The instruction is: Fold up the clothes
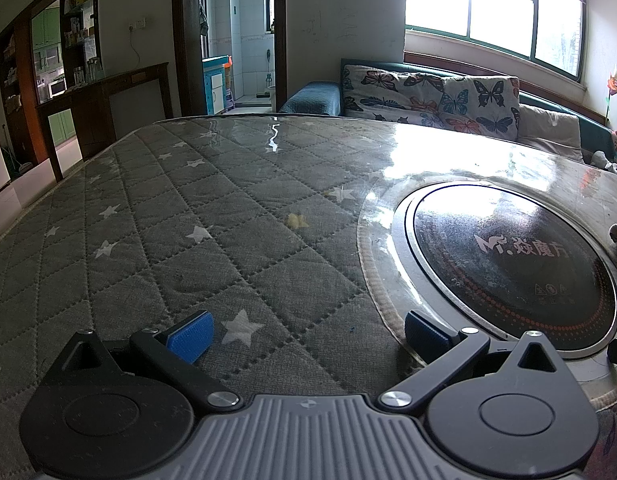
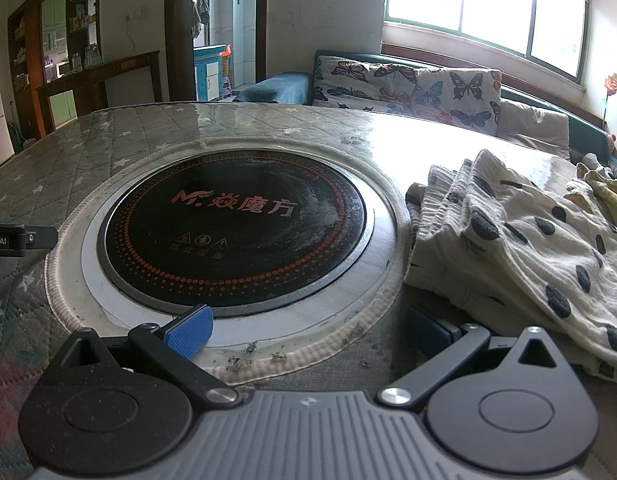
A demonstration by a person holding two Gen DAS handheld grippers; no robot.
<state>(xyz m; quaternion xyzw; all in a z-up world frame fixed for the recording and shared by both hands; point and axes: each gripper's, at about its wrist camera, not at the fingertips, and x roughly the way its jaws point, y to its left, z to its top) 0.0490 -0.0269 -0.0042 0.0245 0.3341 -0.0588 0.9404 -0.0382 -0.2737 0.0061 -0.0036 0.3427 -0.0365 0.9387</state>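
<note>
Both grippers empty, the laundry off to my right and untouched.

Going from the big things down, I see the worktop (image 1: 212,216), covered in grey quilted star-print cloth under a glossy clear sheet, with the round black glass induction hob (image 2: 236,228) sunk into its middle, and the crumpled cream cotton garment with dark polka dots (image 2: 520,248) heaped just beside the hob's right rim. My left gripper (image 1: 306,332) hovers over bare quilt with its blue-padded fingers (image 1: 190,336) spread wide on nothing; my right gripper (image 2: 308,330) sits the same way, splayed and empty, near the garment's front hem. My worry is the heap: pinching a bunched fold could lift several layers at once. Dragging it left could also snag on the hob's raised trim, where I see crumbs that may stick to the fabric.
</note>
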